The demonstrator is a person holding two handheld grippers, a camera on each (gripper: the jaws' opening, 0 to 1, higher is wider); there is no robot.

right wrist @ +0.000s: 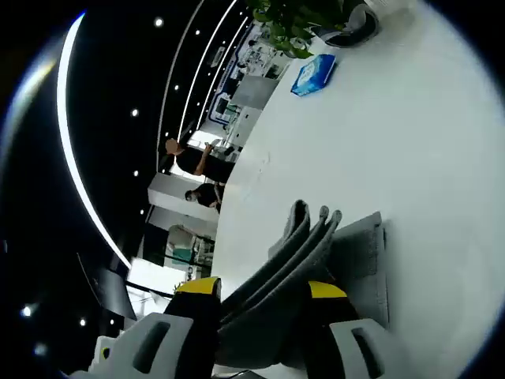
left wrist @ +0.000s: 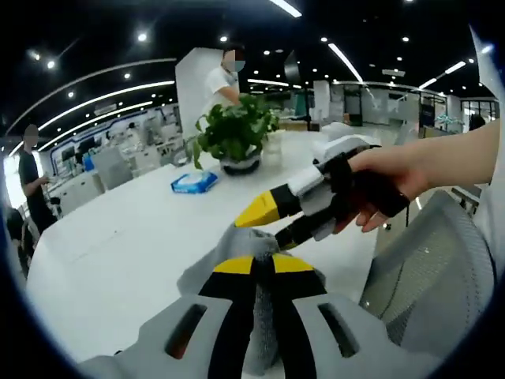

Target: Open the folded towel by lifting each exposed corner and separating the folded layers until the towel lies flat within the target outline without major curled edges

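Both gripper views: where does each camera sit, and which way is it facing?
Left gripper view: rides the left gripper, facing along the white table; the grey towel is between its jaws, the person's hand brings in the right gripper.
Right gripper view: rides the right gripper, rolled sideways, jaws around towel layers.
Shared: towel, table, potted plant, blue packet.

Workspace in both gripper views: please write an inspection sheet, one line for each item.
Surface: white table, bare around the towel.
Job's things: grey towel, still folded, its layers bunched and partly lifted; no target outline seen.
Clutter: potted plant and blue packet at the far side of the table.
Grippers: left gripper shut on the towel; right gripper, held in a hand, pinches the towel, and in its own view the layers sit between its jaws.
Cables: nothing seen.
Surroundings: open office with ceiling lights, people standing in the background, a grey mesh chair beside the table.
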